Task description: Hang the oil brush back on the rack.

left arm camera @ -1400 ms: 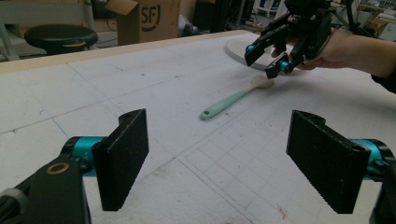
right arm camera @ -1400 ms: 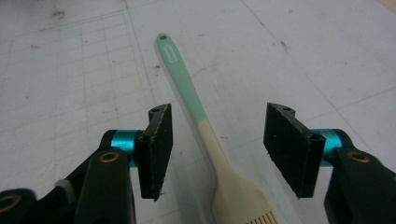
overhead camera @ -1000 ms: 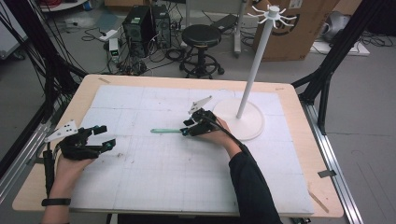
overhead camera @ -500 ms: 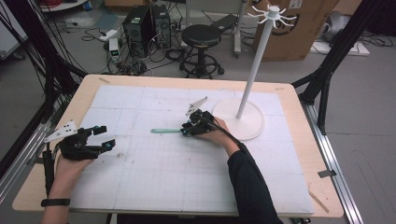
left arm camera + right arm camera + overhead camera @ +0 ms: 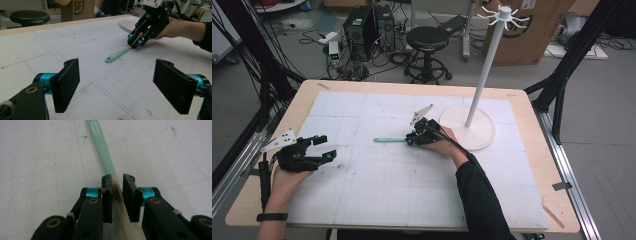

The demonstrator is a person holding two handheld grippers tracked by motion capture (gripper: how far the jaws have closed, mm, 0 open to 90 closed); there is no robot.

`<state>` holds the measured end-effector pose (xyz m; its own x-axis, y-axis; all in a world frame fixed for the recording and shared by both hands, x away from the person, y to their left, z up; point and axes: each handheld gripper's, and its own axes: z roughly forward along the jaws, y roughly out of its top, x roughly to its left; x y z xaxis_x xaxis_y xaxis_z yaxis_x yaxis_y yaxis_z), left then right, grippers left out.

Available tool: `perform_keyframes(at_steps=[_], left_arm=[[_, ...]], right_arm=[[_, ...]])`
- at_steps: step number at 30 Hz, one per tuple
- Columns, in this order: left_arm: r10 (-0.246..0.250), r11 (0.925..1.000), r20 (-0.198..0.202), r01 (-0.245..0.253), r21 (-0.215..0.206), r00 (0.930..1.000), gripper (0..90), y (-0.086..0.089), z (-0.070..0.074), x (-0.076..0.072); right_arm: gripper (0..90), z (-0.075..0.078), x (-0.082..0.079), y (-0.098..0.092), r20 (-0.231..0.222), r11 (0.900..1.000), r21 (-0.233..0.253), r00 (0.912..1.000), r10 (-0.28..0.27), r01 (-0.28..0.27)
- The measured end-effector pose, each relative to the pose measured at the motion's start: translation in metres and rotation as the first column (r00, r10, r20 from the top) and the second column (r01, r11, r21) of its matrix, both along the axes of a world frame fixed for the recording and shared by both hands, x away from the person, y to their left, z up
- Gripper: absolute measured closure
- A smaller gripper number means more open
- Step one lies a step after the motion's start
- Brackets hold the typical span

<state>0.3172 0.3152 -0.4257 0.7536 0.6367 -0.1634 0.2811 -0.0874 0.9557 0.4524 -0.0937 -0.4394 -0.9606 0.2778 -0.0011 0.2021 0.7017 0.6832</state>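
A utensil with a mint-green handle [image 5: 389,140] lies flat on the white gridded mat near the table's middle, handle pointing left. My right gripper [image 5: 412,140] is low on the mat at the utensil's right end. In the right gripper view its jaws stand narrowly either side of the pale beige part, with the green handle [image 5: 100,140] running away beyond my right gripper [image 5: 117,182]. My left gripper [image 5: 324,148] rests at the mat's left edge, jaws wide apart with nothing between them. The left gripper view shows my left gripper [image 5: 116,85], the utensil [image 5: 117,55] and the right gripper [image 5: 135,43].
A white stand with a round base [image 5: 479,135] and a tall pole [image 5: 487,65] topped by hooks stands just right of the right hand. The wooden table rim [image 5: 532,115] frames the mat. A stool [image 5: 427,40] and computer boxes sit on the floor beyond.
The right gripper has settled slightly lower and closer onto the utensil's end. The utensil and the left gripper have stayed in place.
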Motion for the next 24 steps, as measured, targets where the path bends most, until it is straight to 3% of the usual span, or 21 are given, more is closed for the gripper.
perform_keyframes(at_steps=[11, 20, 24], left_arm=[[0.001, 1.0, -0.002, -0.001, 0.005, 1.0, 22.1, 0.0006, -0.0005, 0.0003], [-0.004, 1.0, -0.008, 0.004, 0.009, 1.0, 22.2, -0.0011, -0.0009, 0.0001], [0.002, 0.9999, -0.009, -0.002, 0.011, 1.0, 22.3, -0.0002, -0.001, 0.0002]], right_arm=[[77.7, 0.0003, 0.0003, -0.0011, -0.004, 1.0, -0.004, 1.0, 0.002, -0.002], [82.5, 0.0021, -0.0029, 0.0009, 0.009, 1.0, -0.023, 1.0, -0.002, 0.002], [82.7, 0.0031, -0.0041, 0.0008, -0.01, 1.0, -0.022, 0.9998, -0.016, 0.015]])
